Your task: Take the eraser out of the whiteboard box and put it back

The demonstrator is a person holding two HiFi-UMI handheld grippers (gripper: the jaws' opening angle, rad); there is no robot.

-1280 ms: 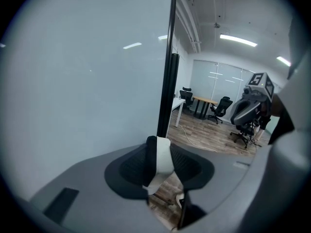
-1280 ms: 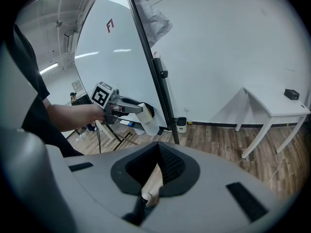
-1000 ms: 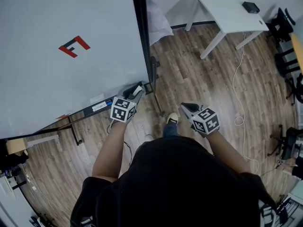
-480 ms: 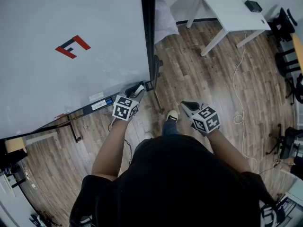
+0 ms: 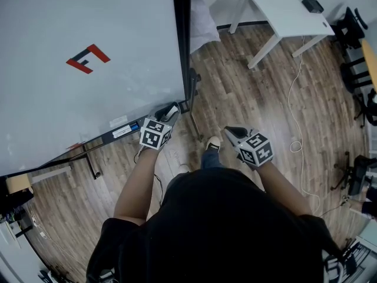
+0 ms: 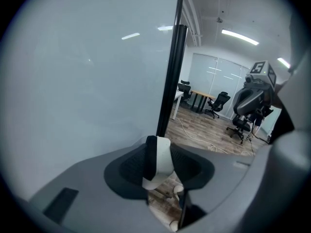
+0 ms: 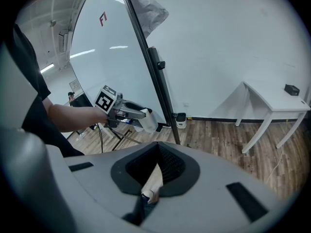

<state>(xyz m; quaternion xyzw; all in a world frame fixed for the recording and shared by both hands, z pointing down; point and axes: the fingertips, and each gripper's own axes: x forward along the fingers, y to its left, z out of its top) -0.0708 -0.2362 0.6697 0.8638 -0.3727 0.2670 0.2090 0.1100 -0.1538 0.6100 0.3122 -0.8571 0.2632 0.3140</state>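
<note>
The left tongs (image 5: pixel 169 111) pinch the eraser (image 6: pixel 159 160) across its flat sides, just off the whiteboard's (image 5: pixel 88 28) lower corner and near the end of its box (image 5: pixel 105 139) — out of the box, probably poised for the return — while the right tongs (image 5: pixel 234 133), pressed together on nothing, hang idle farther from the whiteboard.

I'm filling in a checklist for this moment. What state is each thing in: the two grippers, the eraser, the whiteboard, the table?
left gripper: closed on the eraser, by the whiteboard's lower corner.
eraser: gripped between the left jaws, white body with a black side.
right gripper: shut, empty, away from the board.
whiteboard: upright, unwritten, only a red and black logo.
white table: standing, small black object on top.
</note>
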